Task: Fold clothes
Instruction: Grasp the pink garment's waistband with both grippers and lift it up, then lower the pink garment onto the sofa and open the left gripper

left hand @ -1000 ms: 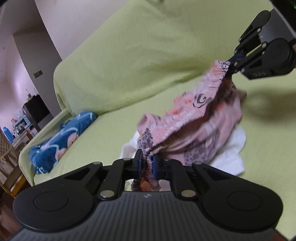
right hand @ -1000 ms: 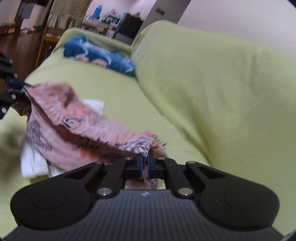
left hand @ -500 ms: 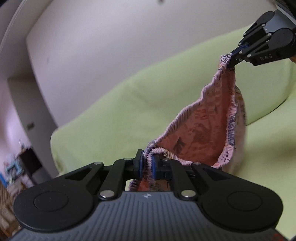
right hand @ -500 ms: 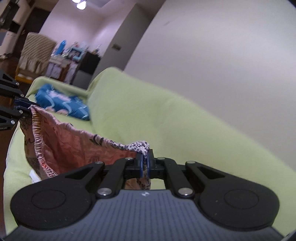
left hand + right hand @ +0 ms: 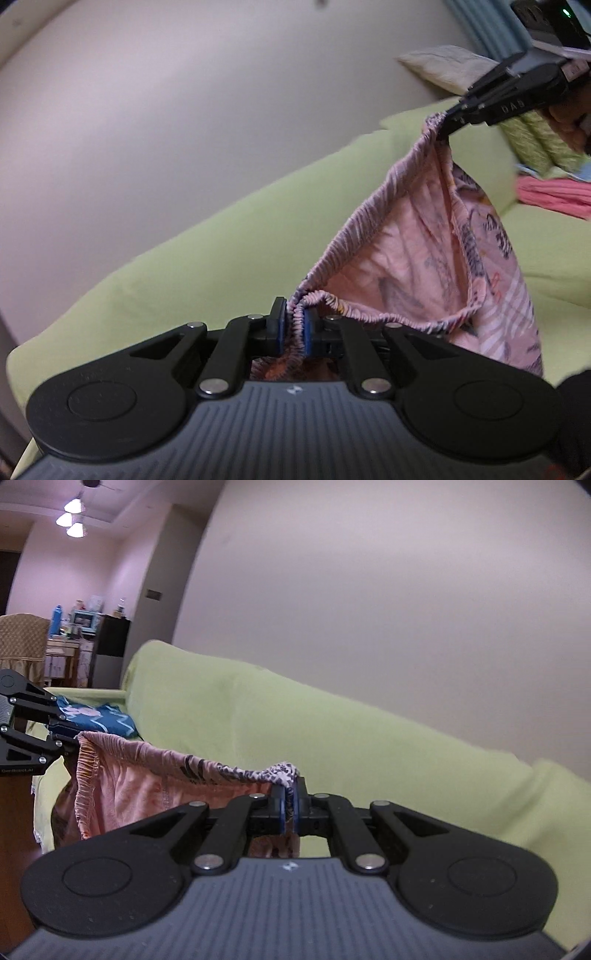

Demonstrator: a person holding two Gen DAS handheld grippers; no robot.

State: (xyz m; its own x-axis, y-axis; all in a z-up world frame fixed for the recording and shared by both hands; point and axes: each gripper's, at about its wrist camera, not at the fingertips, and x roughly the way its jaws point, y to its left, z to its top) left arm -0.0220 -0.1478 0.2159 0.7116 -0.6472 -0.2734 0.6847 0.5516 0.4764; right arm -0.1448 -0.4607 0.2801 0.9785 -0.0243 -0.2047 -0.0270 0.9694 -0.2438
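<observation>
The left tool (image 5: 293, 326) has a matte black body with a ribbed grey top plate, two round black discs at its sides, silver rivets on angled black linkage arms, and blue pads lining its fingers. The right tool (image 5: 290, 805) matches, its side marked "DAS" in pale letters.

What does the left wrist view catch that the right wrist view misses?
Left wrist only: a red cloth and patterned cushions at the sofa's far end.

Right wrist only: a blue patterned garment on the seat, ceiling lights, and a cluttered cabinet in the next room.

Both: the pink shorts held off the green sofa by the waistband, left claw and right claw each shut on one end.
</observation>
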